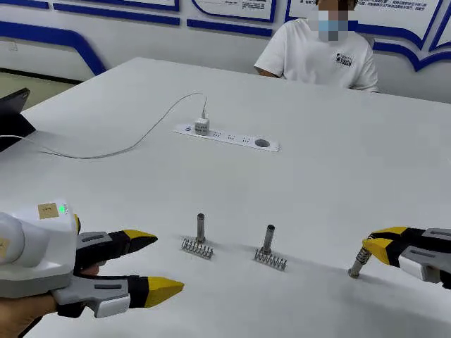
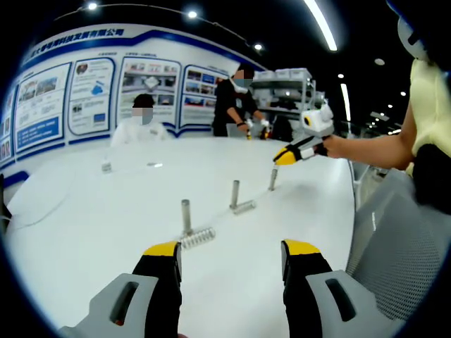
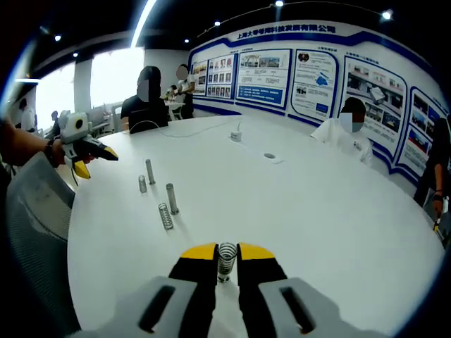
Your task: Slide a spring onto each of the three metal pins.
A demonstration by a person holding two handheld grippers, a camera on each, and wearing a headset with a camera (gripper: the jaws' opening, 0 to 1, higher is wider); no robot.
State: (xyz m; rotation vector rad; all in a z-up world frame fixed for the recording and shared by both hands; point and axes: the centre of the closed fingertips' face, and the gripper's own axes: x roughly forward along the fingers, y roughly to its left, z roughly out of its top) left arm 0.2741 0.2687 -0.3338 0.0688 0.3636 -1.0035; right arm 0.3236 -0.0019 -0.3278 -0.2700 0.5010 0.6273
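Note:
Two bare metal pins (image 1: 200, 227) (image 1: 268, 238) stand upright on the white table (image 1: 317, 176). A loose spring lies at the foot of each (image 1: 197, 248) (image 1: 270, 260). My right gripper (image 1: 375, 244) is shut on the top of a third spring (image 1: 359, 263), which stands slightly tilted on the table and seems to sheathe the third pin. In the right gripper view that spring (image 3: 226, 259) sits upright between the closed yellow tips. My left gripper (image 1: 156, 264) hovers open and holds nothing, to the left of the pins; its own view shows the nearest pin (image 2: 186, 215) ahead of it.
A white power strip (image 1: 227, 137) with a plugged charger (image 1: 202, 126) and a long cable (image 1: 134, 146) lies mid-table. A person in a white shirt (image 1: 317, 53) sits at the far side. A dark device (image 1: 10, 116) lies at the left edge.

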